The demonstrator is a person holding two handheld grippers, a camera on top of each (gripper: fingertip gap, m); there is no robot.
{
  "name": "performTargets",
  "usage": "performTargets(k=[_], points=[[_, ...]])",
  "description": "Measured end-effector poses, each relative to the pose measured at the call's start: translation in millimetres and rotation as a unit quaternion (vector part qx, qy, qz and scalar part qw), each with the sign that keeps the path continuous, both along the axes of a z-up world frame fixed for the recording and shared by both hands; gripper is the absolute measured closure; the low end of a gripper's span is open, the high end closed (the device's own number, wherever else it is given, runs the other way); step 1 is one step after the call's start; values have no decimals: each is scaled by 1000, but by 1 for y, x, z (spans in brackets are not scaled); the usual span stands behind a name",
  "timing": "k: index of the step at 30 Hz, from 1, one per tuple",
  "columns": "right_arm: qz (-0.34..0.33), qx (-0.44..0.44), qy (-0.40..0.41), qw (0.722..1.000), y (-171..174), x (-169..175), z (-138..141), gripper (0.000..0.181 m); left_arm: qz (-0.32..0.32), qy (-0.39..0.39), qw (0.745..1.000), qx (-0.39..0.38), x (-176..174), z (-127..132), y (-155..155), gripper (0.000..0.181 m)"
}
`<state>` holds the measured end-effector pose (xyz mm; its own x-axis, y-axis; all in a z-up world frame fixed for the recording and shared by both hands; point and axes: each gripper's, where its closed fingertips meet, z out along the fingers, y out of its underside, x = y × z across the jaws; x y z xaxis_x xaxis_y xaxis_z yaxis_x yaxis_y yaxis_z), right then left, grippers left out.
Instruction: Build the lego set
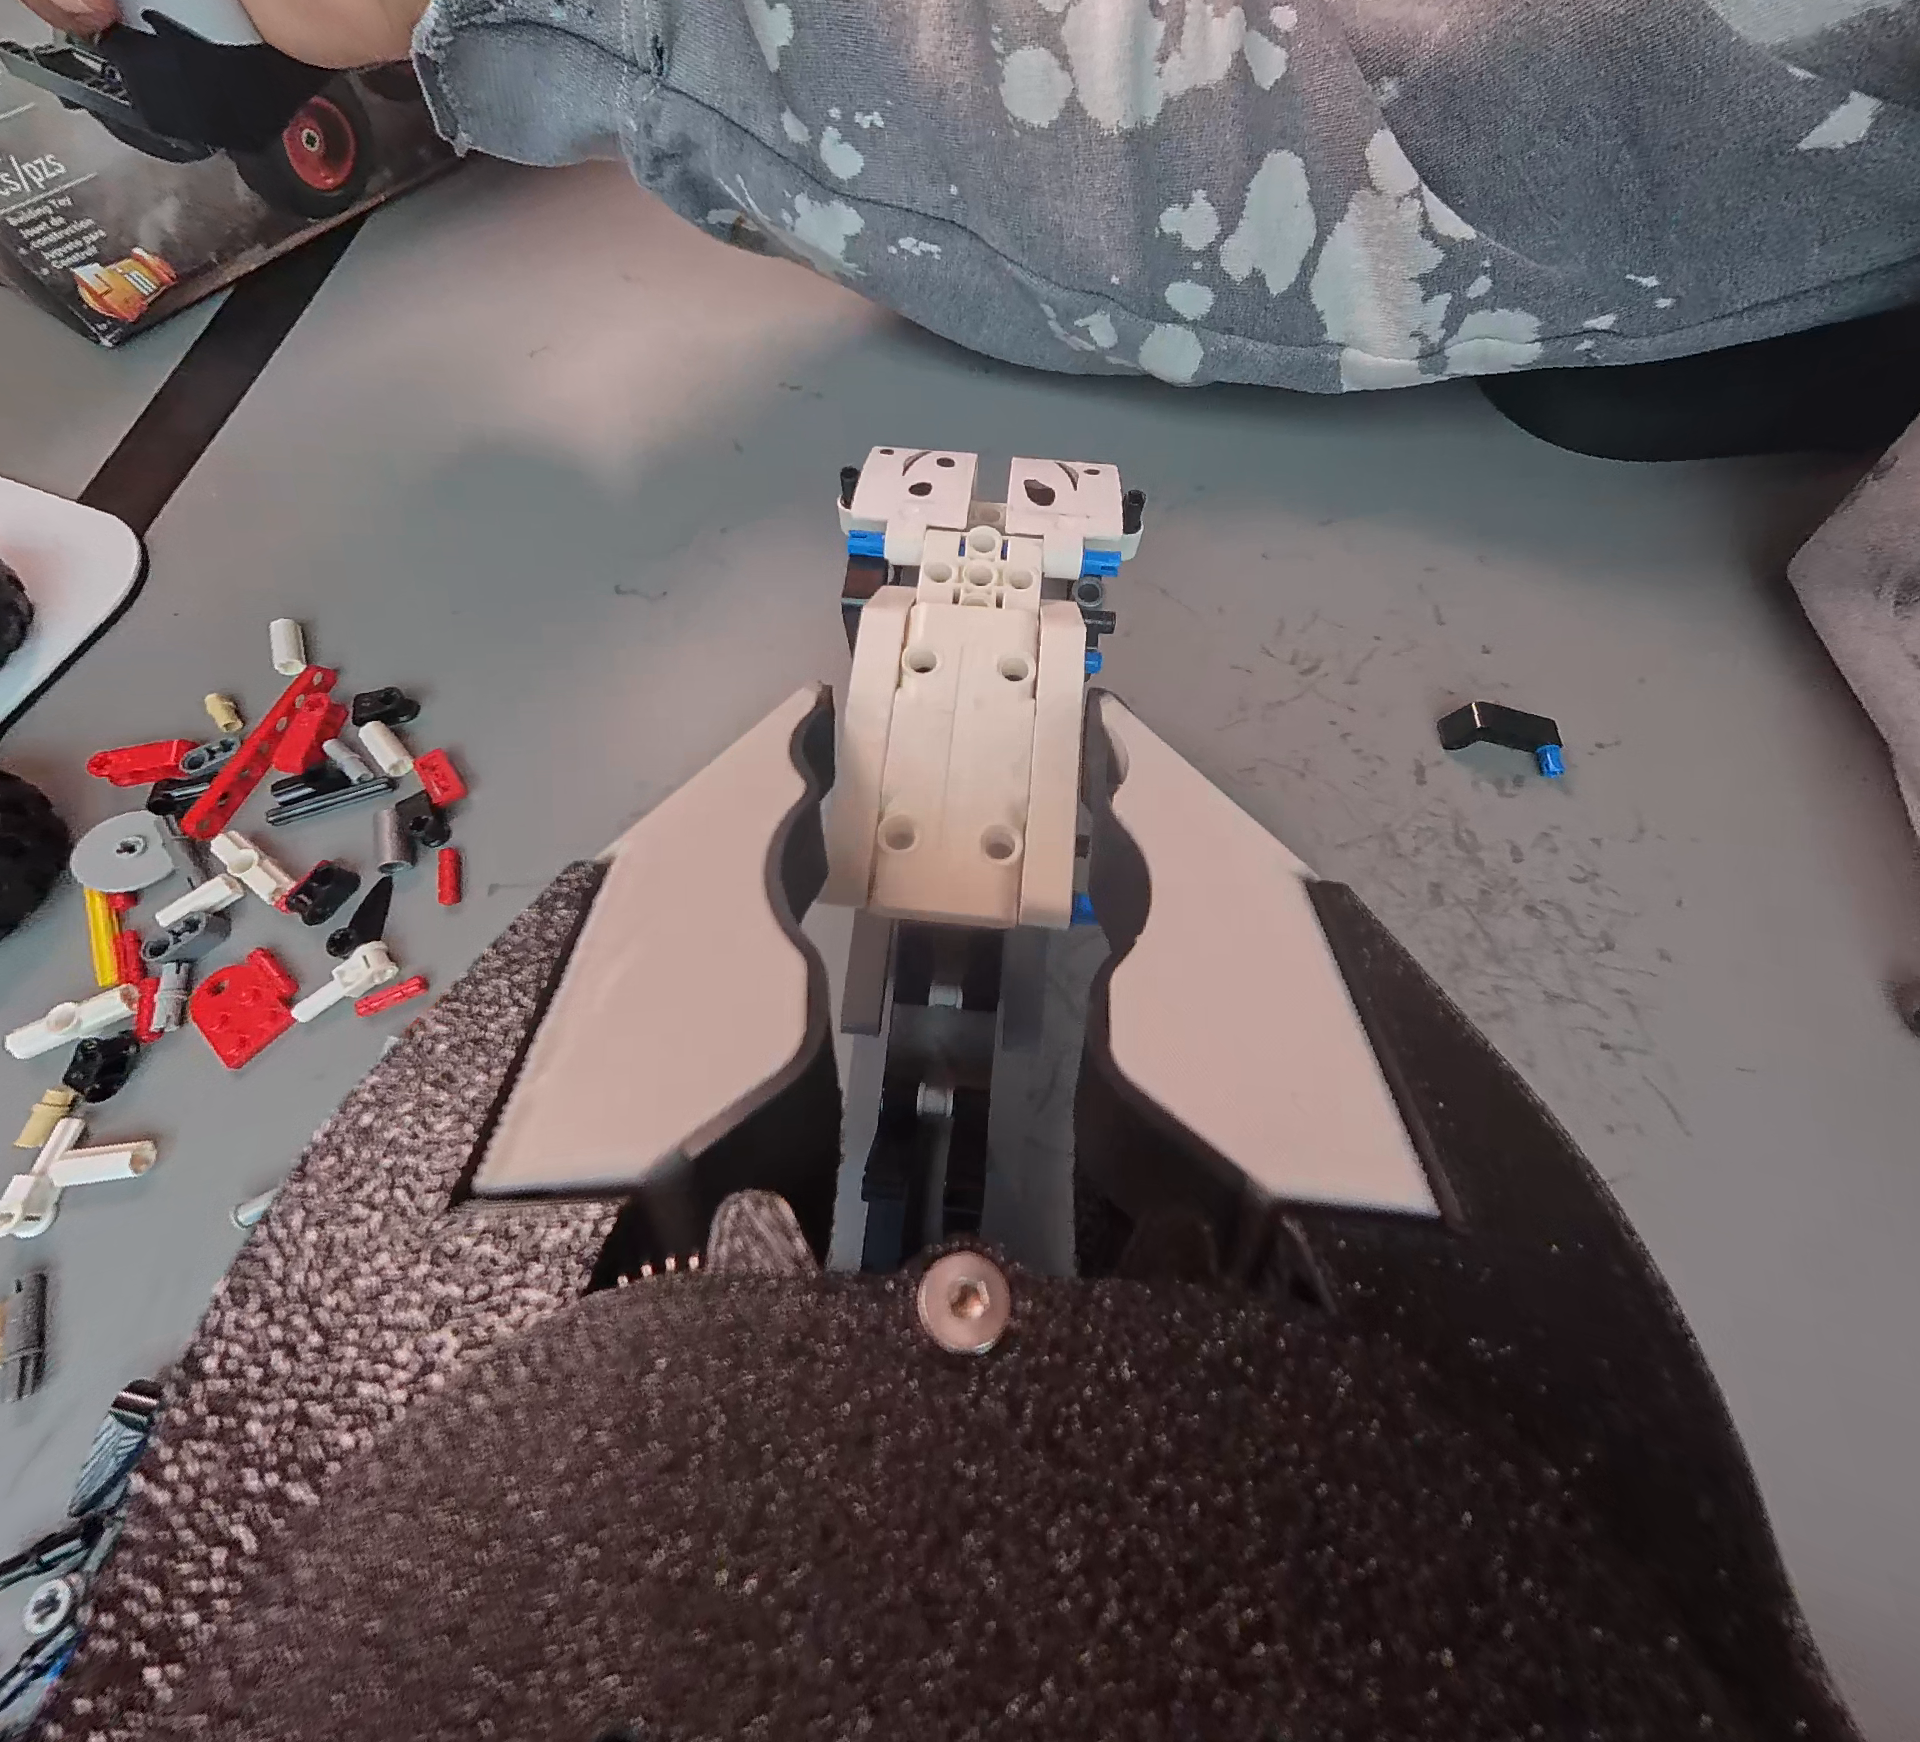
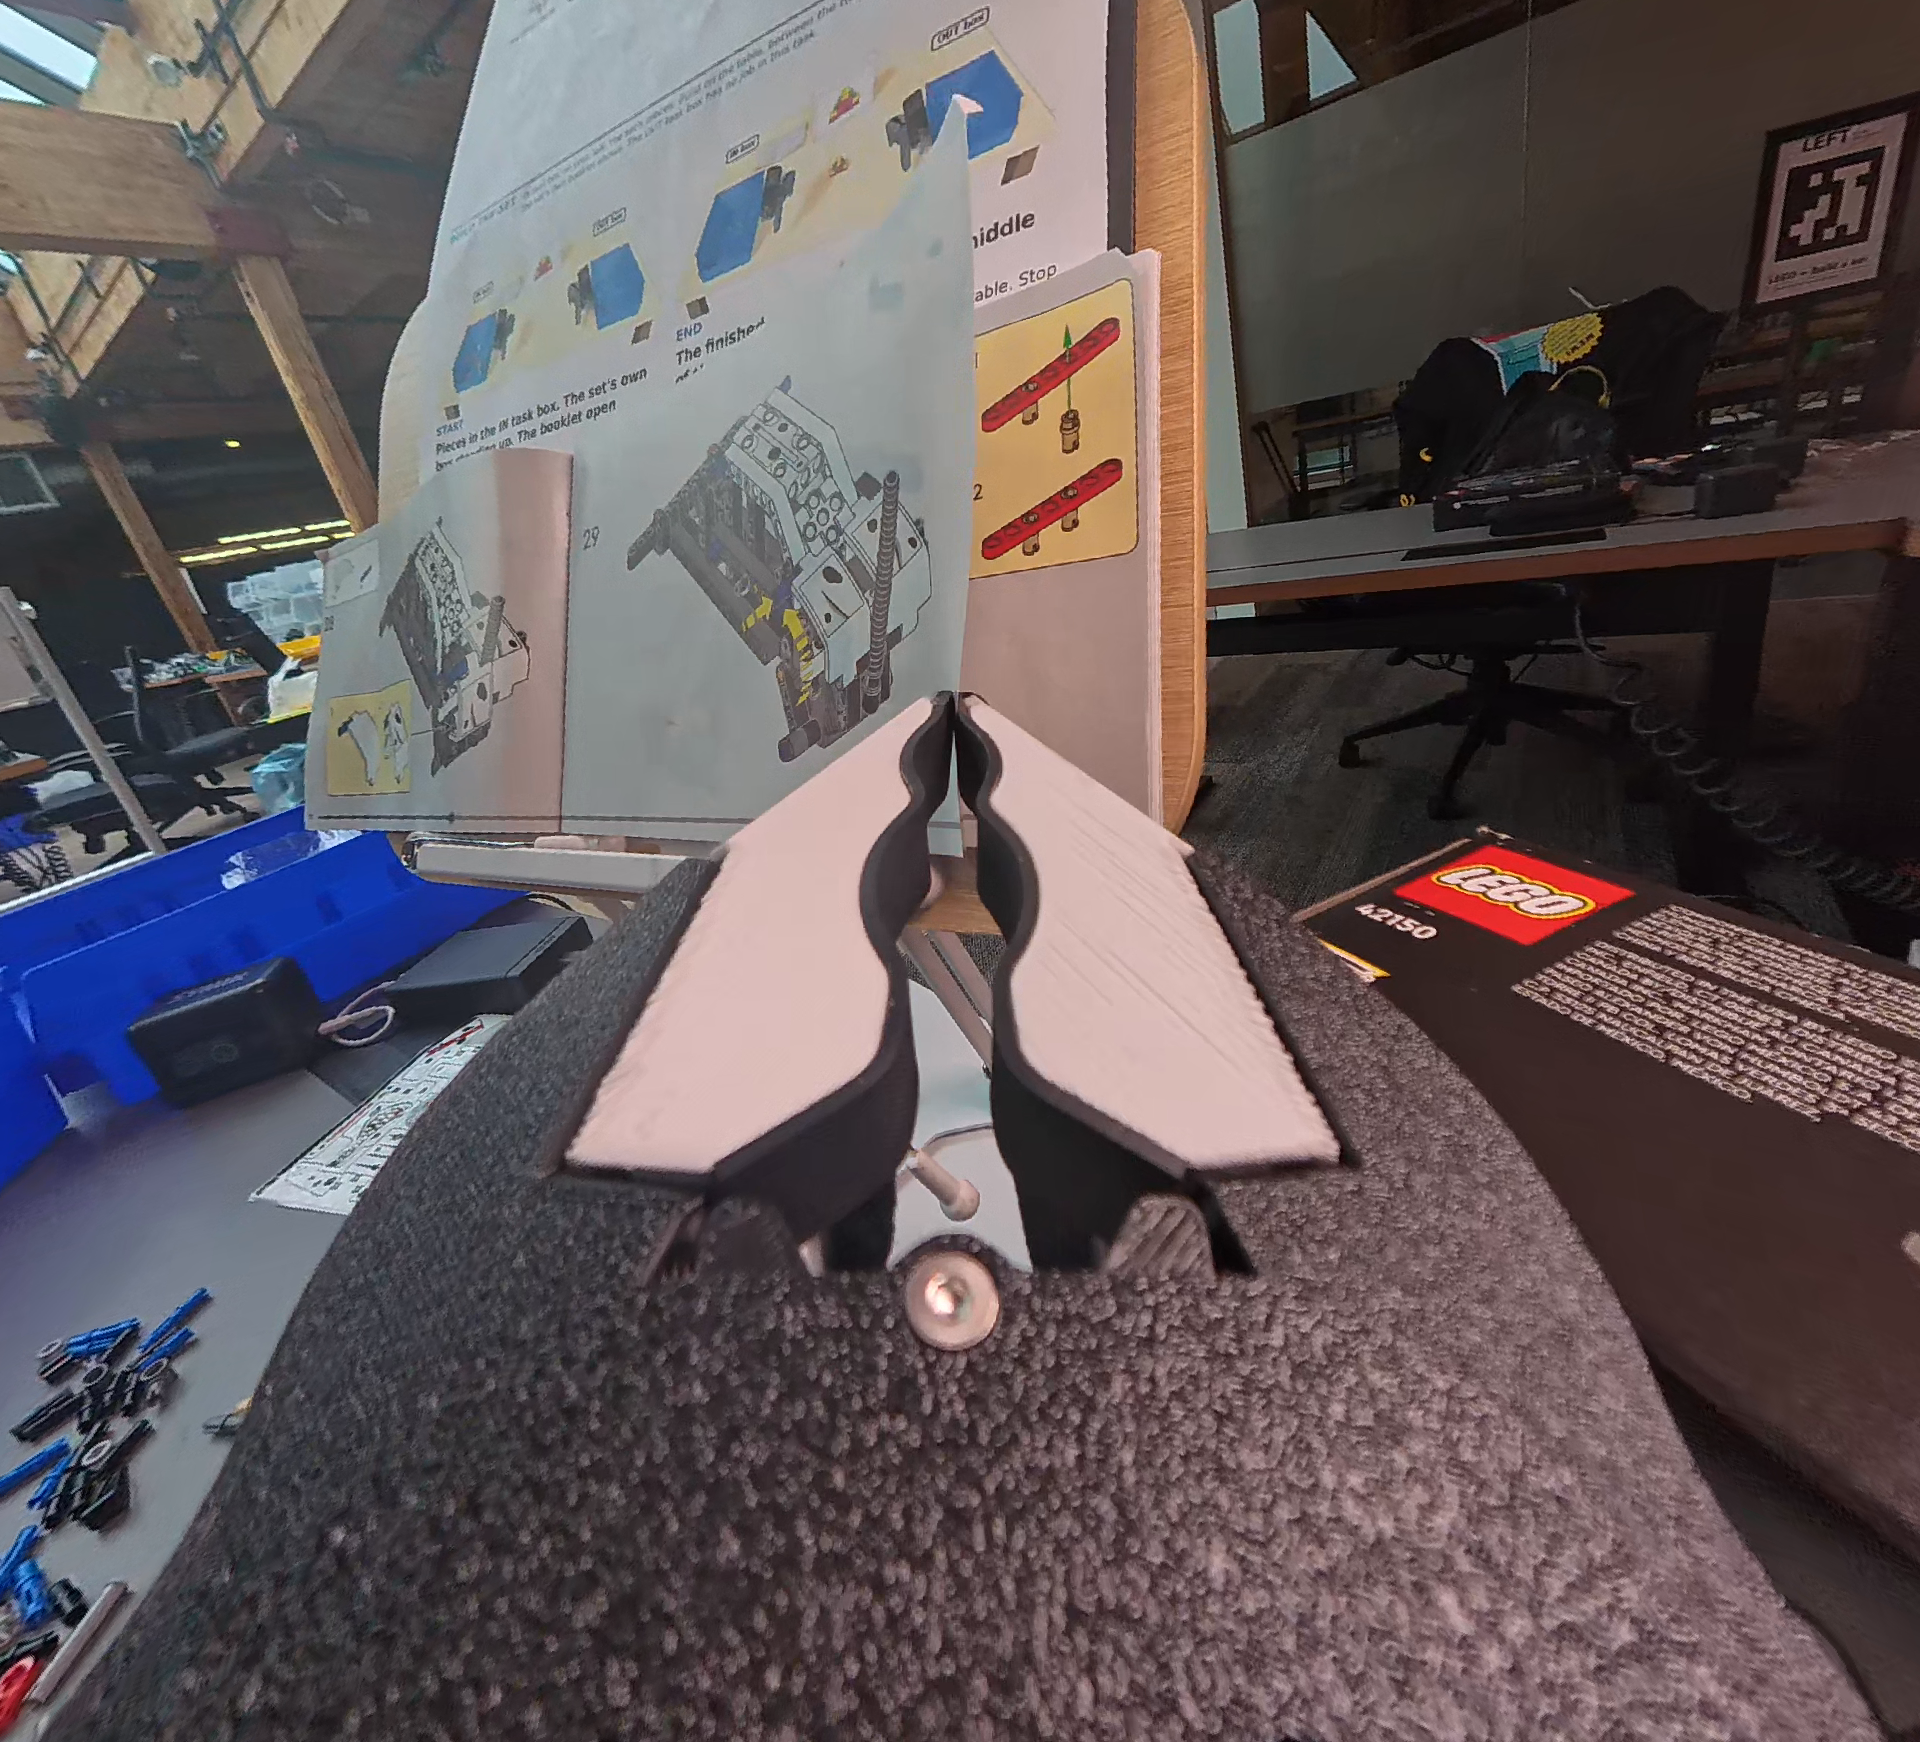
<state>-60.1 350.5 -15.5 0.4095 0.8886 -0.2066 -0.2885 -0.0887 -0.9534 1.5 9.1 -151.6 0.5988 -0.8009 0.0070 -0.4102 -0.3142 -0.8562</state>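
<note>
The right gripper (image 2: 954, 705) is pinched closed on the bottom edge of a thin pale-blue page of the stapled paper instruction booklet (image 2: 769, 549), which stands propped on a light wooden easel board (image 2: 1169, 342), and the page stands half lifted, edge-on to the camera. The left gripper (image 1: 961, 736) clamps the partly built white, black and blue plastic lego vehicle body (image 1: 956, 757) around its rounded white middle, the model's nose pointing away over the scuffed grey tabletop (image 1: 623, 404). The step in hand looks like turning the page to the next diagram, so the pull should run sideways in an arc about the spine, lightly, since a single sheet held at one corner could tear or drag the whole booklet off its ledge. Whether the pads hold one leaf or two is hard to tell from this angle. Meanwhile the left grip should stay level so the model does not twist loose. The scattered red, white and black loose lego pieces (image 1: 239, 871) lie well to the left of the model, and a small black angled connector with a blue pin (image 1: 1501, 734) sits apart on the right, ready for the next build step.
</note>
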Motion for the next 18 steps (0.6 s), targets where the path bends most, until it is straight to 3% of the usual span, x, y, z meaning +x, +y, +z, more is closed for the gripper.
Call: performTargets(k=[18], points=[[5,-4,2,1000,0,0,-1,181,0,-3,1000,-2,-3,-1,-2,119]])
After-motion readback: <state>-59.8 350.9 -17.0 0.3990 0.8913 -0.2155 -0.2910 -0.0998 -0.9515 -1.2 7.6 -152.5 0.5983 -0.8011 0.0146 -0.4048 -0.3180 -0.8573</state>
